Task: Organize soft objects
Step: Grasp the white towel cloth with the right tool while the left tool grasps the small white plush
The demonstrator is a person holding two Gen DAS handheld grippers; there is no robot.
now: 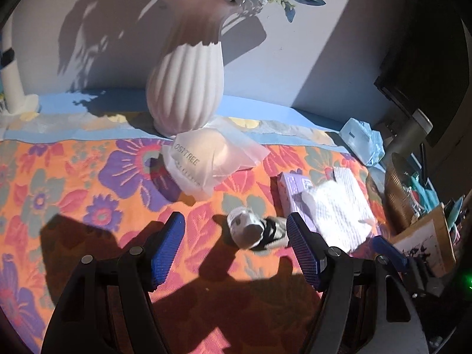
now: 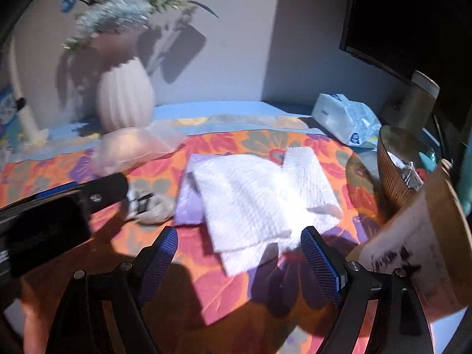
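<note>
From the left wrist, the left gripper stands with its jaws wide apart and holding nothing; a rolled sock lies on the floral cloth just beyond and between them, nearer the right jaw.

From the right wrist, the right gripper gapes equally empty; the white paper towels lie just ahead between its jaws, atop a lilac pack.

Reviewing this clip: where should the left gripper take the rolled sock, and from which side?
Probably across the middle of the sock, coming down from above. It lies as a small rolled bundle on the flowered cloth, its length running toward the purple box, so open jaws of the left gripper can straddle its narrow width.
</note>
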